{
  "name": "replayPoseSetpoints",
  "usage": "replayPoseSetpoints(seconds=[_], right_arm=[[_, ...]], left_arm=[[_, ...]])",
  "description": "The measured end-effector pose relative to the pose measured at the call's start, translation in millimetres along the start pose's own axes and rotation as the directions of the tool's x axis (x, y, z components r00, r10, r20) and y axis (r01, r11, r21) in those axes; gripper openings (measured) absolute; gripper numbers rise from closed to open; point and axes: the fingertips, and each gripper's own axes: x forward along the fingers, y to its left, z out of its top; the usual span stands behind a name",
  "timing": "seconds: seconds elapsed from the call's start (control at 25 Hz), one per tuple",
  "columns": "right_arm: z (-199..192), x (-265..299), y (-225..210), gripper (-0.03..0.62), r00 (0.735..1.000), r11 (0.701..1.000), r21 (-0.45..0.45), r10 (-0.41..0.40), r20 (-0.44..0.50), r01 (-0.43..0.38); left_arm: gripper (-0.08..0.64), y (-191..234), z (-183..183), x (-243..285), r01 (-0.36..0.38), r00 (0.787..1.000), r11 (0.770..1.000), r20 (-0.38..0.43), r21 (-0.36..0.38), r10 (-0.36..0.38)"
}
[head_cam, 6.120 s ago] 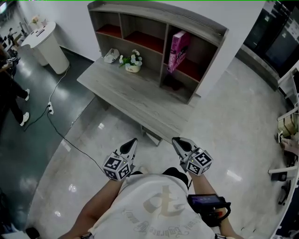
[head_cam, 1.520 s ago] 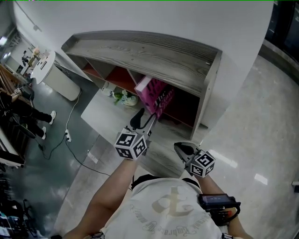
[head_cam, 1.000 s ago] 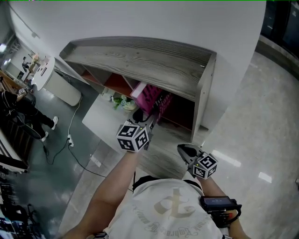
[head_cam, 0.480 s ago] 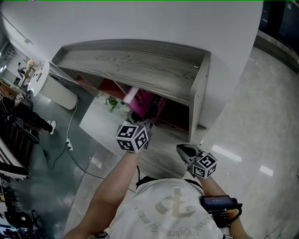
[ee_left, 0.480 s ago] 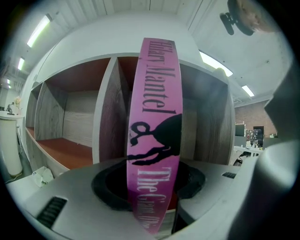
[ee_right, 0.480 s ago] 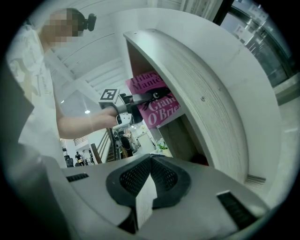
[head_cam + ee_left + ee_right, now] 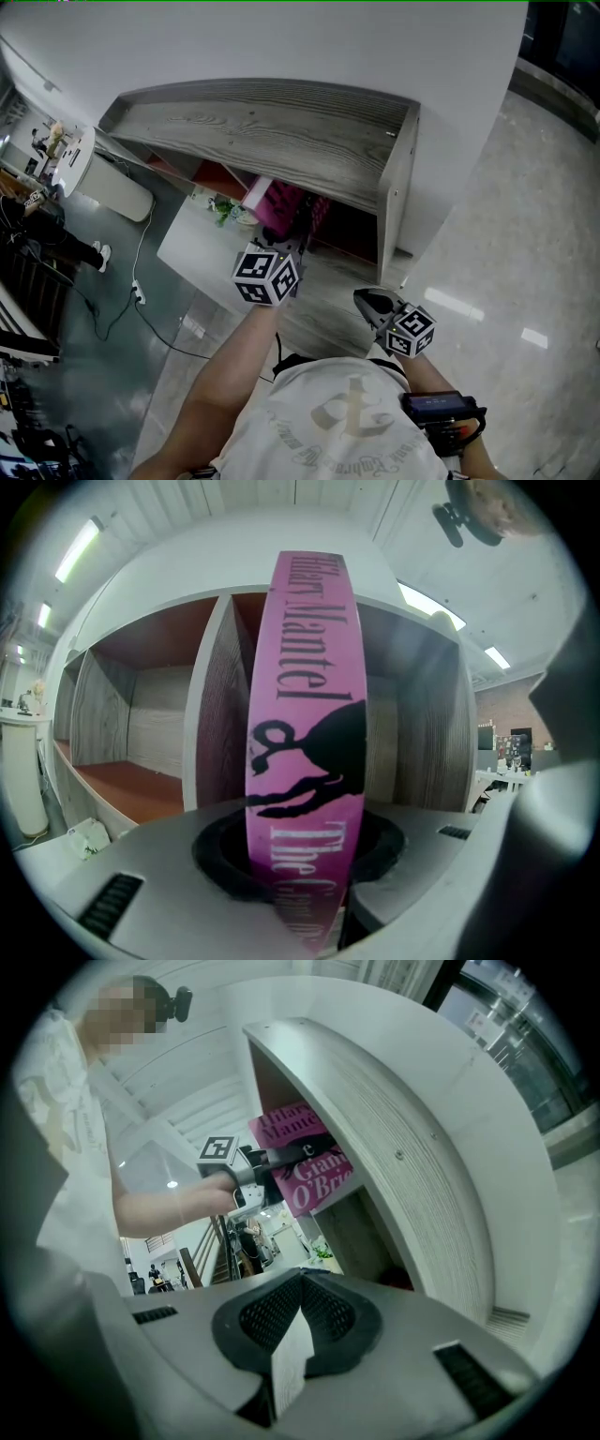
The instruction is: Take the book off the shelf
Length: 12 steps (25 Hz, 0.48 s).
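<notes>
Left gripper fingers just closing, pink book pinched between

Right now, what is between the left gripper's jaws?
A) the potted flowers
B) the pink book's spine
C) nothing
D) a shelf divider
B: in the left gripper view the pink book stands upright, spine-on, between the jaws of the left gripper. The jaws have just been closing on it, and the shelf is behind the book.

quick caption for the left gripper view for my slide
Left claw, jaws just closing, grips the spine of the pink book on the wooden shelf.
</notes>
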Motion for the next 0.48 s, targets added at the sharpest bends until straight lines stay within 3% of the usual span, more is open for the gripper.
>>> replayPoseSetpoints(seconds=[0.48], right_arm=[[-1.7, -1.6, -1.4, 0.005, 1.0, 1.0, 0.0, 0.002, 0.001, -0.002]], left_arm=[[0.158, -2.2, 0.1, -4.7, -0.007, 1.0, 1.0, 0.014, 0.014, 0.006]])
